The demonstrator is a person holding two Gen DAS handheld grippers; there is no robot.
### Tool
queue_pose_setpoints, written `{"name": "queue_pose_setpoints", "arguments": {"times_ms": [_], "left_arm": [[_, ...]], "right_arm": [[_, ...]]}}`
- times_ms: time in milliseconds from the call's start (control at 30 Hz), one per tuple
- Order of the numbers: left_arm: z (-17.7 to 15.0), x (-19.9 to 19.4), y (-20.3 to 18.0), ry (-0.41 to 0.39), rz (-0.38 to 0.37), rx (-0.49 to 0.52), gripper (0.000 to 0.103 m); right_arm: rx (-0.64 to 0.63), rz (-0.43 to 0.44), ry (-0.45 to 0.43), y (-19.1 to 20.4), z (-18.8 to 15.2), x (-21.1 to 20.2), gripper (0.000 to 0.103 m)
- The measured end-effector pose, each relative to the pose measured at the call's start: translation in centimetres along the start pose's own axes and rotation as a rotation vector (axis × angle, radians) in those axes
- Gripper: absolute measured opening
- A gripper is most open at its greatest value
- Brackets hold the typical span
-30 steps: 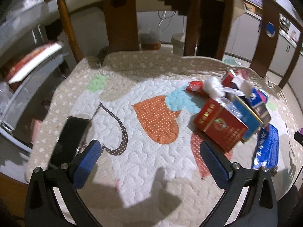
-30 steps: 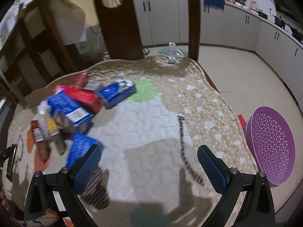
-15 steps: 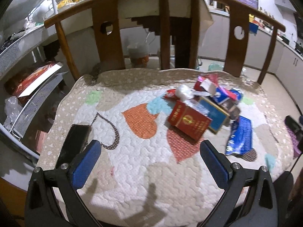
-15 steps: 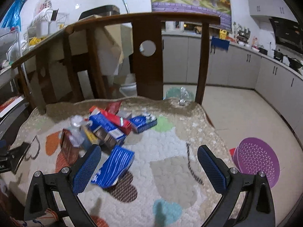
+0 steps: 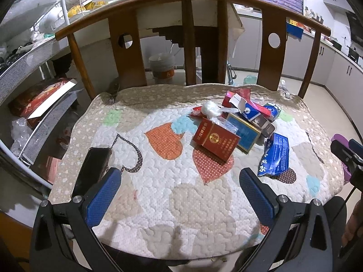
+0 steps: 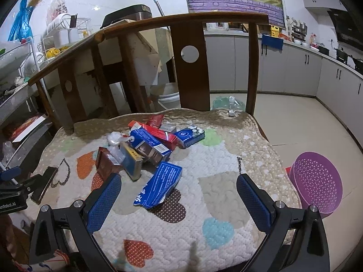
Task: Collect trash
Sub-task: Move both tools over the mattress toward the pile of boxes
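Observation:
A heap of trash lies on the quilted chair cushion (image 5: 158,199): a red cigarette box (image 5: 215,139), a blue box with gold edge (image 5: 244,131), a flat blue packet (image 5: 274,153), crumpled white plastic (image 5: 211,108) and several more cartons behind. In the right wrist view the blue packet (image 6: 160,184) lies nearest, the red box (image 6: 105,163) to its left. My left gripper (image 5: 179,195) is open and empty above the cushion's front. My right gripper (image 6: 179,196) is open and empty, just in front of the blue packet.
A black phone (image 5: 91,170) lies at the cushion's left edge. A purple perforated basket (image 6: 316,183) stands on the floor to the right of the chair. The wooden chair back (image 5: 195,36) rises behind the trash. Wire shelving (image 5: 27,72) stands on the left.
Both grippers have pulled back and risen from the cushion, so the trash heap looks smaller and farther off. Both stay open. The trash has not moved.

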State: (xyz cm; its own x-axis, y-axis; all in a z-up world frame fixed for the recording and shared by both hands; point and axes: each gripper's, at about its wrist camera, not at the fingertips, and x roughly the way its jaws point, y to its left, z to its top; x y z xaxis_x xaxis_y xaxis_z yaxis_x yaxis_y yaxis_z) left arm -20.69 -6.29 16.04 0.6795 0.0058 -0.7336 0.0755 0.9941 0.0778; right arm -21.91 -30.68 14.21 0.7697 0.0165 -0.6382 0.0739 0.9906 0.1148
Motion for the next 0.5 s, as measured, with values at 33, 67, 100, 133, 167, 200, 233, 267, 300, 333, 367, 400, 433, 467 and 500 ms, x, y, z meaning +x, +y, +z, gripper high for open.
{"name": "queue_pose_setpoints", "arguments": {"times_ms": [33,67,100,133,167,200,233,267,300,333,367,400,433,467,500], "left_arm": [[-0.03,0.01,0.0,0.001,0.0,-0.001,0.103],[-0.09,-0.06,0.0,0.002,0.0,-0.002,0.103],[-0.14,-0.1,0.04,0.004,-0.001,-0.004,0.103],[-0.18,-0.14,0.11,0.005,-0.001,-0.006,0.103],[-0.17,-0.11,0.15,0.007,0.0,-0.006,0.103],[-0.25,-0.1,0.16,0.009,-0.001,-0.006,0.103],[-0.22,-0.04,0.19,0.011,-0.001,-0.006,0.103],[-0.29,0.02,0.18,0.015,0.0,-0.005,0.103],[-0.27,0.12,0.18,0.018,0.0,-0.005,0.103],[-0.3,0.2,0.18,0.021,-0.001,-0.004,0.103],[-0.35,0.25,0.21,0.023,-0.001,-0.002,0.103],[-0.41,0.33,0.17,0.026,0.002,0.0,0.103],[-0.41,0.42,0.18,0.028,0.003,0.001,0.103],[-0.45,0.51,0.17,0.031,0.004,0.002,0.103],[-0.46,0.58,0.15,0.033,0.005,0.002,0.103]], "right_arm": [[-0.001,0.004,0.002,0.0,-0.07,-0.03,0.103],[0.0,0.006,0.005,0.1,-0.14,-0.03,0.103],[0.0,0.009,0.008,0.19,-0.18,-0.02,0.103],[-0.002,0.012,0.01,0.29,-0.18,-0.02,0.103],[-0.003,0.015,0.012,0.4,-0.24,-0.02,0.103],[-0.005,0.017,0.012,0.44,-0.31,-0.05,0.103],[-0.008,0.019,0.014,0.53,-0.36,-0.05,0.103],[-0.011,0.021,0.016,0.58,-0.39,-0.03,0.103],[-0.013,0.024,0.019,0.69,-0.45,0.02,0.103],[-0.014,0.026,0.022,0.66,-0.46,0.06,0.103],[-0.014,0.028,0.024,0.65,-0.5,0.09,0.103],[-0.014,0.03,0.027,0.65,-0.54,0.15,0.103],[-0.013,0.031,0.03,0.65,-0.56,0.21,0.103],[-0.012,0.032,0.033,0.66,-0.58,0.25,0.103],[-0.011,0.033,0.034,0.64,-0.59,0.27,0.103]]}}
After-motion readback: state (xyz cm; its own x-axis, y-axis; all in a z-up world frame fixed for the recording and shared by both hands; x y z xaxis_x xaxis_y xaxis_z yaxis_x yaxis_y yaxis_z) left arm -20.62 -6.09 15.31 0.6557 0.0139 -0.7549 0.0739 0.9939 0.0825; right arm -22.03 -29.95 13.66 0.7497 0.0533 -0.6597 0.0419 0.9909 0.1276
